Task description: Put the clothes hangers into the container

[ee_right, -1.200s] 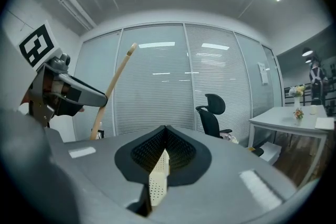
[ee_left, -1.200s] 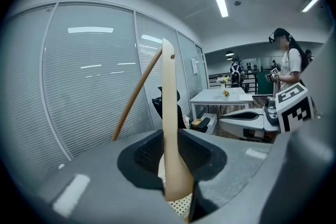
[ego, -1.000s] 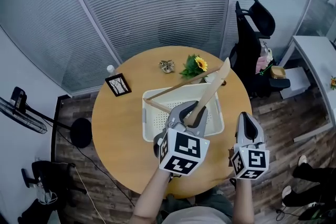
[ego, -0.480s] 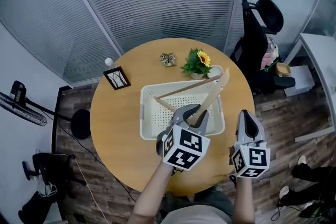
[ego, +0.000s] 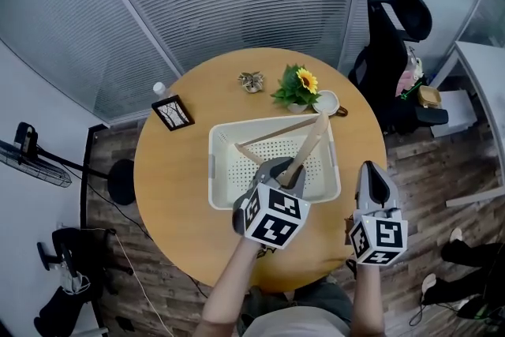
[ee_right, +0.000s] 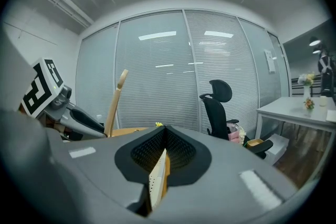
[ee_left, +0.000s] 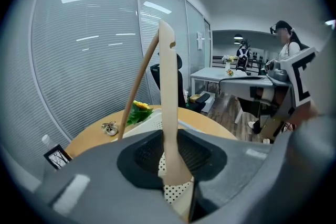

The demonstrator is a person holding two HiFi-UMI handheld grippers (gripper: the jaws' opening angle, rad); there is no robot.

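Nearest me, my right gripper (ego: 372, 172) hangs idle over the near right part of the tabletop (ego: 170, 185), just off the container's near right corner. Its jaws are pressed almost together with nothing between them. To its left, my left gripper (ego: 284, 171) is over the near side of the container (ego: 211, 170), its jaws clamped tight on the near end of one wooden arm of the clothes hanger (ego: 312, 140).

A second ago the hanger stood tilted up, its far tip reaching out past the far right rim. Now I have brought it down and in. It lies flatter, and its far end sits at the container's far right corner, with the thin crossbar running back toward the left. I cannot tell whether the wood already touches the perforated floor.

I judge the lowering is nearly done; what is left is to settle the hanger flat and let go. Farther off, the sunflower (ego: 300, 81) and the white cup (ego: 325, 102) stand just beyond the far rim.
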